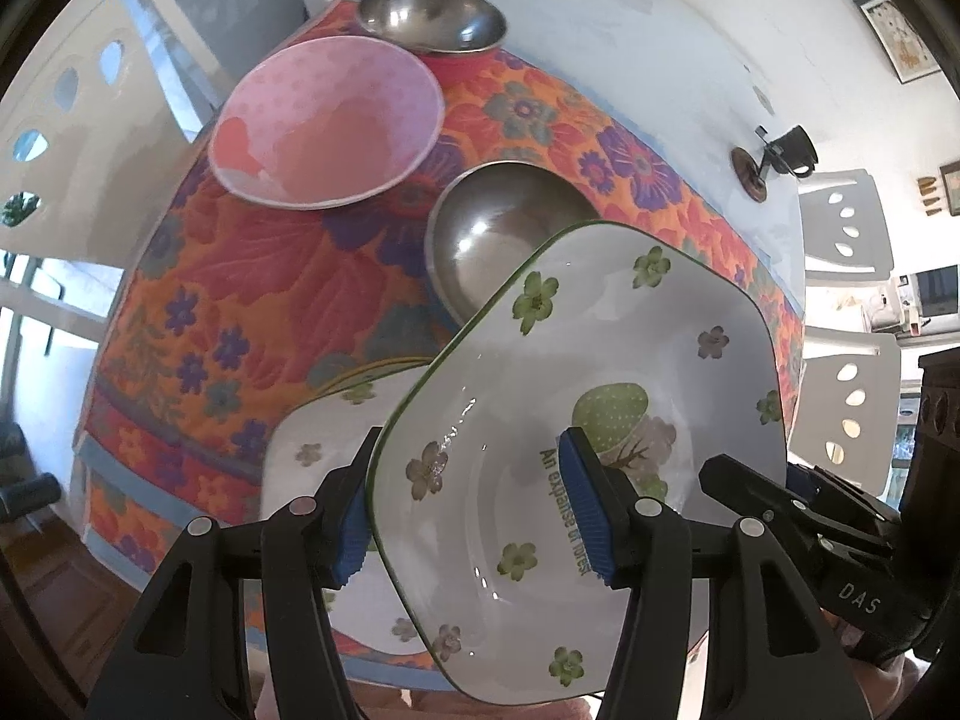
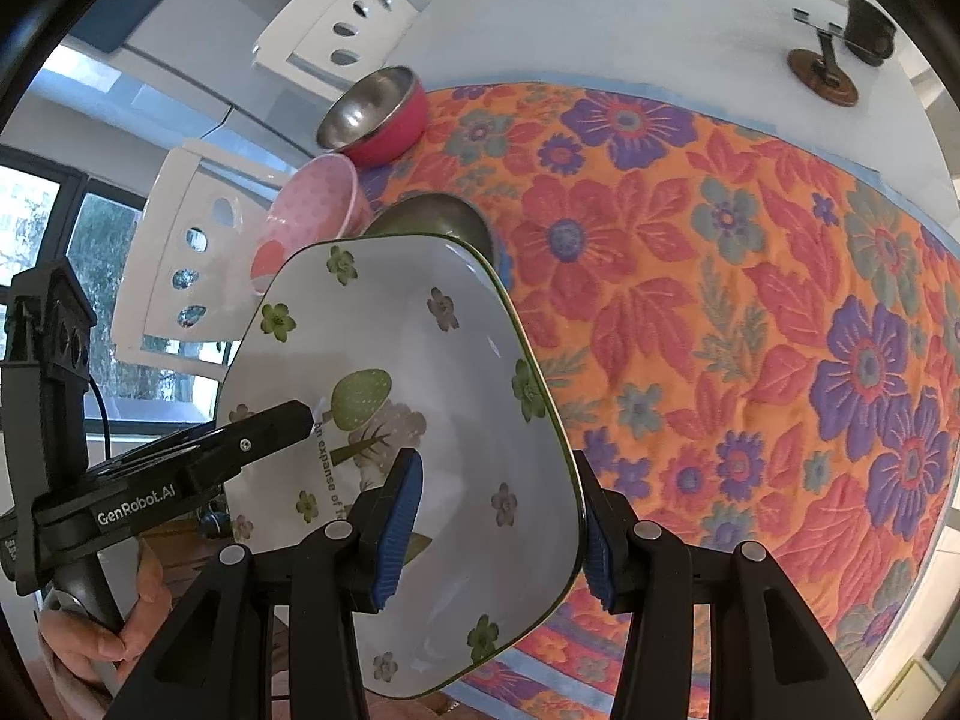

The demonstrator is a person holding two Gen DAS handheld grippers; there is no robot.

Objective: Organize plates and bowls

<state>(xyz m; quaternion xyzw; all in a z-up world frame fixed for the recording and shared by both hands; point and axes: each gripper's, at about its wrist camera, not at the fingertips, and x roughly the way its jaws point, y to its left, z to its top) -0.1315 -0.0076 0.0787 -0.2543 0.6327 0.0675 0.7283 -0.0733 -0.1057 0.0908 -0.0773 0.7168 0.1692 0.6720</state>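
A white square plate with green flowers (image 1: 540, 396) is held tilted above the floral tablecloth (image 1: 252, 276). My left gripper (image 1: 474, 510) is shut on its left rim. My right gripper (image 2: 492, 534) is shut on its right rim; the plate fills the right wrist view (image 2: 420, 360). A second matching plate (image 1: 318, 450) lies flat on the cloth under it. A steel bowl (image 1: 492, 240) sits just beyond the held plate. A pink bowl (image 1: 324, 120) and a red-sided steel bowl (image 1: 432, 15) stand farther back.
A black cup on a stand (image 1: 780, 156) sits on the bare white table to the right. White chairs (image 1: 66, 138) stand around the table. The table's near edge runs under the plates. The right half of the cloth (image 2: 750, 330) holds nothing.
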